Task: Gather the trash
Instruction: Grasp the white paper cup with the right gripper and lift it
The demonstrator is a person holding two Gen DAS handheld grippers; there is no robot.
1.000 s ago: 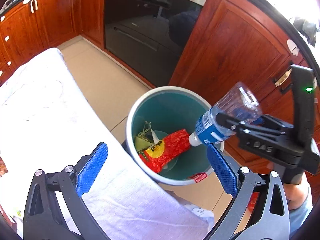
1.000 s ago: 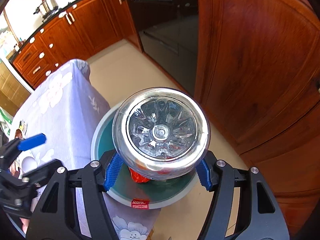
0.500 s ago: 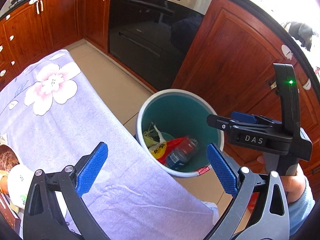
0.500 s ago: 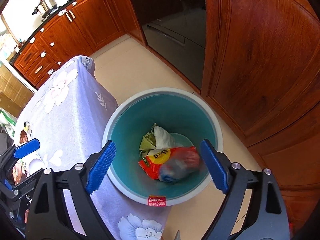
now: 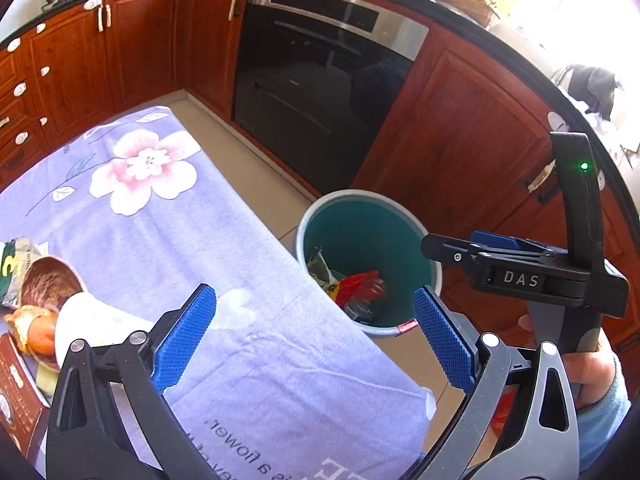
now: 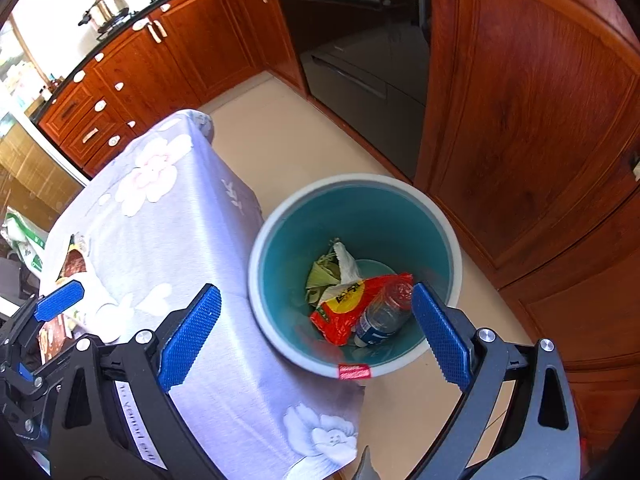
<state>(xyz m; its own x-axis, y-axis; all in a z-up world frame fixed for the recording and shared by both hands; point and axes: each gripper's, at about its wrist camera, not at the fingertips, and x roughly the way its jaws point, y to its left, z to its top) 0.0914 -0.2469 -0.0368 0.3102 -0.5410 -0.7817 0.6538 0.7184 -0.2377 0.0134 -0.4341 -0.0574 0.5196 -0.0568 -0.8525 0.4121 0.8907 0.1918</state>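
Since the bottle [image 6: 380, 316] is lying in the bin [image 6: 280, 216], both grippers are wide open and empty.
Next I'd swing my left gripper [image 5: 316, 336] left toward the table's near-left scraps [image 5: 36, 320], approaching low.

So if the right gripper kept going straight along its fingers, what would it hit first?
Probably the bin: the open right gripper points down at its near rim, by the tablecloth edge. Slightly further right and it would reach the bottle. Depth is unclear.

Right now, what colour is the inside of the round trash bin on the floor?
Teal green inside the round trash bin, with a pale grey rim; clearest in the right wrist view.
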